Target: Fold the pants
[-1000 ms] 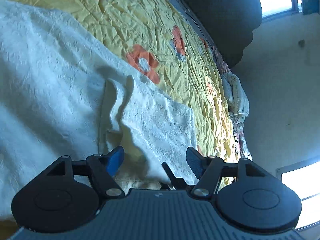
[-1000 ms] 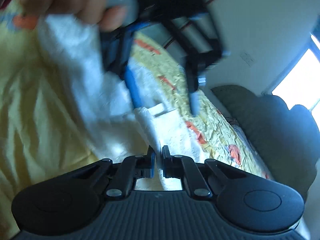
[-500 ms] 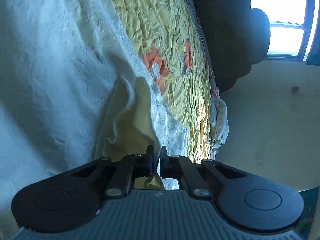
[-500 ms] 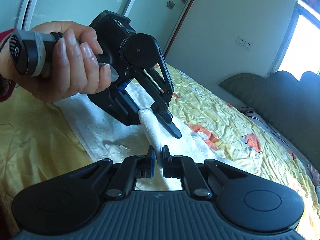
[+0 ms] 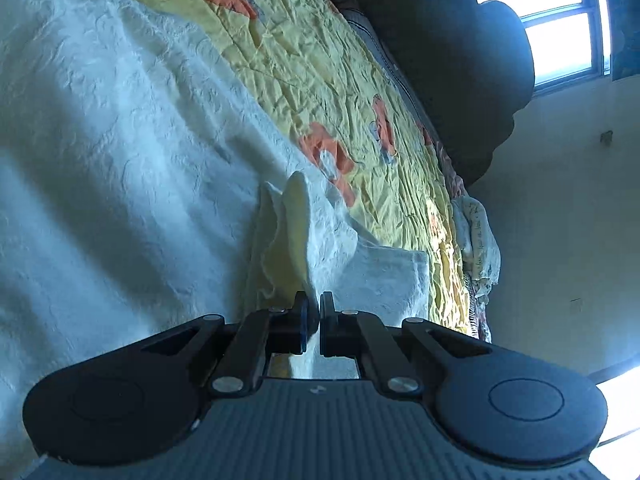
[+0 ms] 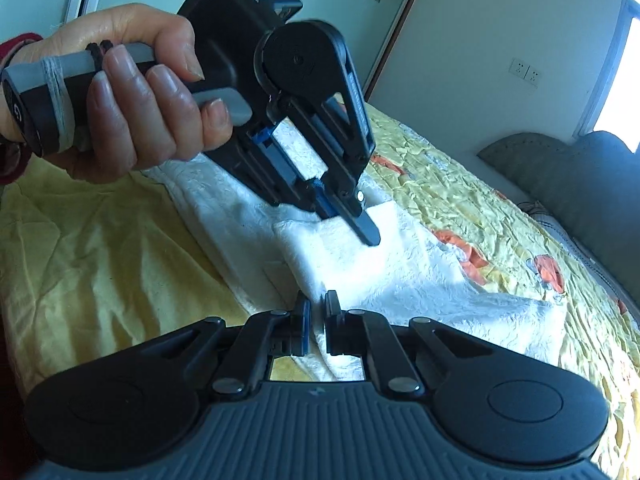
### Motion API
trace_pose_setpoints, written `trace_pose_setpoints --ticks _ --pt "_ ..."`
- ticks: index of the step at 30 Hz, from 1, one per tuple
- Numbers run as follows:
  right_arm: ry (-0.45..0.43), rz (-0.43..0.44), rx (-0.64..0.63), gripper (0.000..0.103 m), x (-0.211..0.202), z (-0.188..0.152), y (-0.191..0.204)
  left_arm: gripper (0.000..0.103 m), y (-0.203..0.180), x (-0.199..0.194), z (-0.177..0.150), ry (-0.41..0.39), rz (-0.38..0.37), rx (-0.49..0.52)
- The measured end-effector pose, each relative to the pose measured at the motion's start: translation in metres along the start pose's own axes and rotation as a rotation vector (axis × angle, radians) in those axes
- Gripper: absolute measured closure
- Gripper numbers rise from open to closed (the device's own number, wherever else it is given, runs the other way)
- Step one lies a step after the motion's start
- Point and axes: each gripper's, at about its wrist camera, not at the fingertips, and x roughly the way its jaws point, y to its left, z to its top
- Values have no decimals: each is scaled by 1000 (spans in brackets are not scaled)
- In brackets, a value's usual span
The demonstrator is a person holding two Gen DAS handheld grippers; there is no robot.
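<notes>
White textured pants (image 5: 120, 152) lie spread on a yellow flowered bedspread (image 5: 320, 60). My left gripper (image 5: 313, 312) is shut on a raised fold of the pants' edge, which stands up in front of the fingers. My right gripper (image 6: 316, 312) is shut on another part of the pants (image 6: 400, 272) near the edge. In the right wrist view the left gripper (image 6: 366, 232), held by a hand (image 6: 132, 96), pinches the white cloth just ahead of and above my right gripper.
A dark padded headboard (image 5: 460, 60) stands at the far end of the bed, also in the right wrist view (image 6: 580, 184). A crumpled pale cloth (image 5: 476, 236) hangs at the bed's edge. A window (image 5: 560, 28) and cream walls lie beyond.
My left gripper was open one second ago and has shut on the pants' edge. The right gripper has stayed shut on the cloth. Both have lifted and shifted slightly.
</notes>
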Motion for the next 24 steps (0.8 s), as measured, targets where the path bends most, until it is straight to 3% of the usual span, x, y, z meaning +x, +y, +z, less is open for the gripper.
trace_pose_setpoints --ticks 8,11,13,17,19,21,24 --pt "8 49 104 88 -13 1 -16 101 3 5 -11 -18 96 54" --pt "-55 135 192 88 -36 5 -39 100 1 4 -13 -31 107 77" --pt "-96 125 280 87 -43 10 -58 100 -1 4 -16 -45 118 96" --pt "-54 -27 423 79 -10 19 -90 100 -2 3 -21 -68 127 116" --pt "15 -29 504 79 22 19 -101 100 -3 3 -23 -78 136 132" --pt "80 31 550 79 52 14 -101 100 -5 2 -26 -90 146 156" --pt "77 9 456 78 62 20 -83 100 -6 1 -28 -101 152 182"
